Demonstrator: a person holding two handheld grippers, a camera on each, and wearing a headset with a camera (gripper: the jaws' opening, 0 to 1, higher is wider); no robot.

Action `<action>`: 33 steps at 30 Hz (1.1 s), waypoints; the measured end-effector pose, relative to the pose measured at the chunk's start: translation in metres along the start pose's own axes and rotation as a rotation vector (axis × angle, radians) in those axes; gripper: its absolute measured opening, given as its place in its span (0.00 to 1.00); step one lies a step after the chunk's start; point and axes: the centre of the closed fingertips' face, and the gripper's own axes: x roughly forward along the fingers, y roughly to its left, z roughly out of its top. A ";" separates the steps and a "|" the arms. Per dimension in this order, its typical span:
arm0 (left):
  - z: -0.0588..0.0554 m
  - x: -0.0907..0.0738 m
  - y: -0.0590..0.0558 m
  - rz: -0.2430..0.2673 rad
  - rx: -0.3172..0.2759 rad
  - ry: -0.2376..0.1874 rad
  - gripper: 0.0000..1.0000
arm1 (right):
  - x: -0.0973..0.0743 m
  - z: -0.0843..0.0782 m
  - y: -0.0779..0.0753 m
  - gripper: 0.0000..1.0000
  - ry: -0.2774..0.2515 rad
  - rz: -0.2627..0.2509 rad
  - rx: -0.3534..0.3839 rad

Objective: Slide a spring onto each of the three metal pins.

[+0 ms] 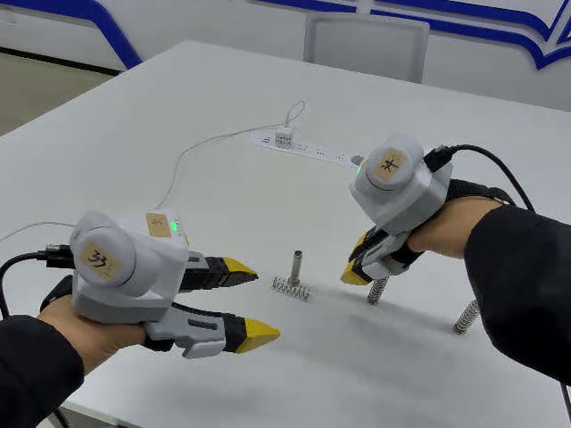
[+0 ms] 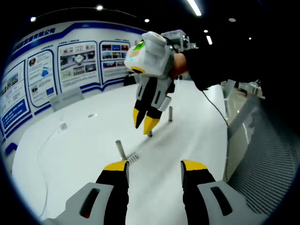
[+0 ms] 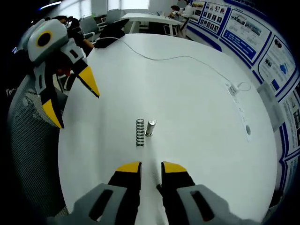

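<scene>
- Now two pins look done, we judge; the bare pin (image 1: 295,266) stands mid-table, with the loose spring (image 1: 291,287) lying flat, touching or just beside its base.
- Left gripper (image 1: 248,299): jaws wide apart, empty, near the spring.
- Right gripper (image 1: 352,276): jaws nearly together, holding nothing, just beside a sprung pin (image 1: 377,290).
- We expect the spring to be light, squashy and ready to roll, so we'd pinch it gently across its middle coils.

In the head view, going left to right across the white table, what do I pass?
Left hand-held gripper with yellow tips → bare upright metal pin → metal pin wearing a spring → second spring-covered metal pin.
</scene>
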 end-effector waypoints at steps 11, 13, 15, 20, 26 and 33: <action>-0.001 0.000 -0.001 -0.001 -0.003 0.003 0.45 | 0.032 0.013 0.015 0.18 -0.017 0.053 -0.012; -0.001 0.000 -0.001 -0.001 -0.004 0.005 0.45 | 0.037 0.014 0.017 0.18 -0.015 0.056 -0.012; -0.001 0.001 -0.001 -0.001 -0.005 0.006 0.45 | 0.042 0.015 0.017 0.17 -0.016 0.057 -0.010; -0.002 0.001 -0.001 0.000 -0.007 0.009 0.45 | 0.051 0.015 0.019 0.17 -0.010 0.068 -0.004; -0.003 0.001 -0.001 0.000 -0.009 0.013 0.45 | 0.058 0.013 0.017 0.15 -0.004 0.076 0.013; -0.004 0.001 -0.002 0.000 -0.009 0.018 0.45 | 0.061 0.012 0.017 0.12 -0.015 0.085 0.036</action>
